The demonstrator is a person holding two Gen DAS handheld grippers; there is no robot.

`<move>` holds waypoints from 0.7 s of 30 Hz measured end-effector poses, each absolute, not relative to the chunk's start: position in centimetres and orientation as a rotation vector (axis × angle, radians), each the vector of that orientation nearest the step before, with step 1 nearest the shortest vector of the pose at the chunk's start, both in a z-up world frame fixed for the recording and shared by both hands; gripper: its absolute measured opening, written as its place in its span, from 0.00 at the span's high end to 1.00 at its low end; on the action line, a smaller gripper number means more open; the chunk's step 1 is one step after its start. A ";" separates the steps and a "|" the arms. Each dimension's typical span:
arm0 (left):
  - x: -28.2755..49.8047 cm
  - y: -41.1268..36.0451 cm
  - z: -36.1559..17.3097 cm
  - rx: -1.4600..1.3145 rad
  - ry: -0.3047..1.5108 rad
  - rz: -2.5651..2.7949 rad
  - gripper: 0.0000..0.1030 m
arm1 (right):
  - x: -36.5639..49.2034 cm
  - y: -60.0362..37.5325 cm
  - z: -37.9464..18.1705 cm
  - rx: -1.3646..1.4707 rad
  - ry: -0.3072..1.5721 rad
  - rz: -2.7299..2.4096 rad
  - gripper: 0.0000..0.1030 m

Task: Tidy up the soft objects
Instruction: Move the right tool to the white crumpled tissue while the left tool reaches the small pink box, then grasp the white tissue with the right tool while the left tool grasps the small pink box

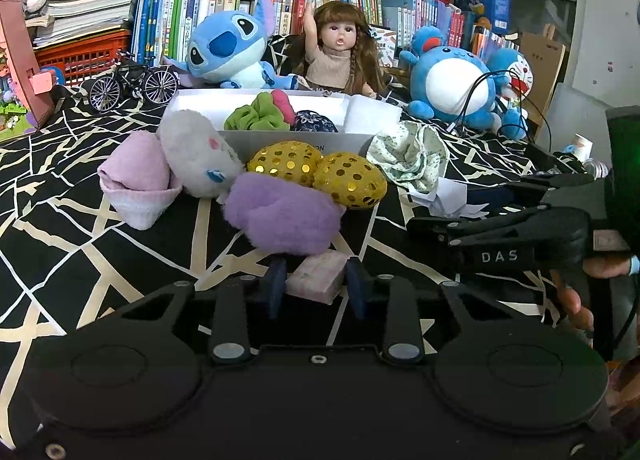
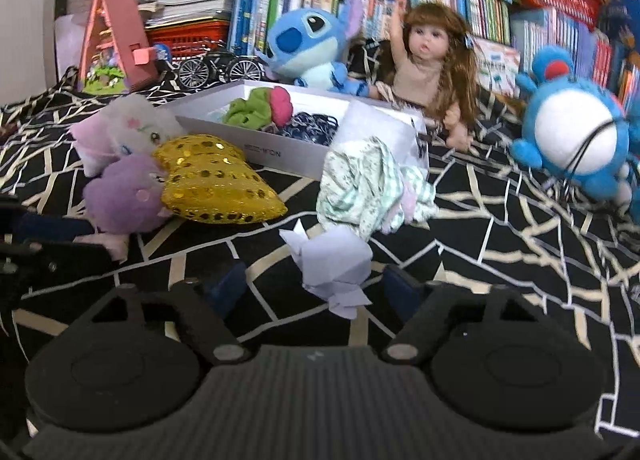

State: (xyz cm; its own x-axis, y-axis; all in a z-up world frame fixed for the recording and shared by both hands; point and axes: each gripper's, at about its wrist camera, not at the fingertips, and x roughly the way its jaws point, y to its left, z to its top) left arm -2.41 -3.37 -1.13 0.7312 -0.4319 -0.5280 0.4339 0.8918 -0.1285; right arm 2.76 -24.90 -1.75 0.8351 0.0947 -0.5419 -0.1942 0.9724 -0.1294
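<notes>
Left wrist: fingers (image 1: pixel 277 288) flank pink block (image 1: pixel 316 277).

My left tongs (image 1: pixel 316 286) hide part of the pink block (image 1: pixel 316 277). At three o'clock the blue plush (image 2: pixel 572 140) is blurred, and beyond it another is cut off.

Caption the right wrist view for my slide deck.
Open right hand-held gripper frames a crumpled paper wad before a toy-filled box.

scrunchies (image 1: pixel 260 116) in box (image 1: pixel 280 140), doll (image 1: pixel 340 56) behind
</notes>
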 end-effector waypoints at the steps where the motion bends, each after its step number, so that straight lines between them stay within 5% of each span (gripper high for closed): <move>1: -2.4 -3.4 -1.1 0.003 0.579 -0.477 0.72 | 2.6 -24.7 -1.7 -0.187 0.556 0.157 0.28; 5: -2.7 -3.4 -0.7 0.006 0.566 -0.480 0.73 | 2.3 -24.6 -1.5 -0.179 0.543 0.150 0.52; 21: -3.3 -3.5 2.5 -0.008 0.475 -0.502 0.74 | 1.3 -24.5 1.2 -0.159 0.454 0.127 0.56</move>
